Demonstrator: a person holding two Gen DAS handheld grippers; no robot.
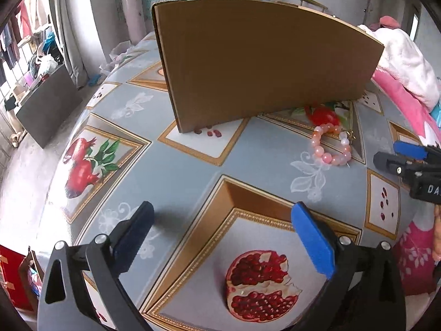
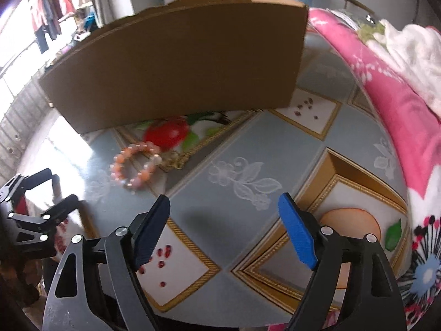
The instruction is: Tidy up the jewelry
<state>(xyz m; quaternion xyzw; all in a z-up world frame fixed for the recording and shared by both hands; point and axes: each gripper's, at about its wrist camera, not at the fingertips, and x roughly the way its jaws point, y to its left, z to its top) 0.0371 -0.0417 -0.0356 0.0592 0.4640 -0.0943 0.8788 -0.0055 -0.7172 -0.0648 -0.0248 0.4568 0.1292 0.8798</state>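
While your two grippers hang over the table (image 1: 193,187), the pink bead bracelet (image 1: 330,146) lies flat on the patterned oilcloth just in front of the cardboard box (image 1: 261,63), near that box's right-hand end as the left wrist view shows it. A thin gold-coloured chain (image 2: 176,162) lies touching the bracelet on the side nearer the box's right end; in the right wrist view it is blurred, so its shape is hard to read.

Your left gripper (image 1: 223,220) is released, its jaws spread wide with nothing between them, only the printed pomegranate on the cloth showing in the gap. It sits well in front of the box, opposite the box's middle, and well apart from the bracelet.

Your right gripper (image 2: 223,215) is likewise released, jaws wide and empty, over bare cloth in front of the box's right half. The bracelet lies between this gripper and the box, off toward the box's middle, not touching either finger.

Each gripper shows at the edge of the other's view, side by side in front of the box. A pink blanket (image 2: 386,88) is heaped beyond the box's right end.
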